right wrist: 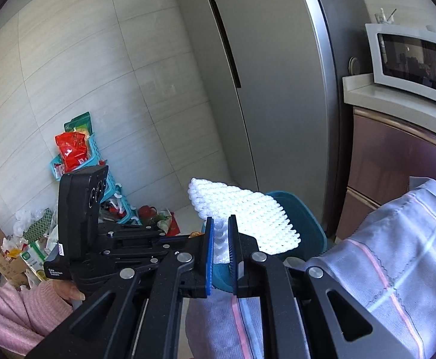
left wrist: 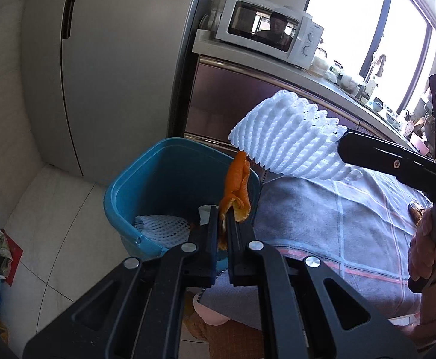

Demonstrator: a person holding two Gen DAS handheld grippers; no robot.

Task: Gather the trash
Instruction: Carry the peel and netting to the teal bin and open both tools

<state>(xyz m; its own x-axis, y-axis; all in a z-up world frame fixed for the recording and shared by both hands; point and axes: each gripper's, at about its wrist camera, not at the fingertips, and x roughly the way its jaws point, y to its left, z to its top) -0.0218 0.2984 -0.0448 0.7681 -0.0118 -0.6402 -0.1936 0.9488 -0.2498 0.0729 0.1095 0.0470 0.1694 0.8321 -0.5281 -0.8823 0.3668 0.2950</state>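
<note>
The left claw (left wrist: pixel 225 218) is clenching orange peel (left wrist: pixel 236 185) and the right claw (right wrist: pixel 221 239) foam netting (right wrist: pixel 242 212), both beside the blue bin (left wrist: pixel 122 200). The netting is reaching past the bin's rim toward the worktop edge, so releasing now is likely risking a miss onto the floor.

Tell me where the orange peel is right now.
The orange peel is clamped in the left gripper, mid-frame in the left wrist view, sticking up over the near rim of the blue bin, just below the white foam net.

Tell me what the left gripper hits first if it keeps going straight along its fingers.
Likely the blue bin: the left gripper, shut on orange peel, points down toward its open mouth, where a white foam net already lies. Depth is uncertain.
</note>
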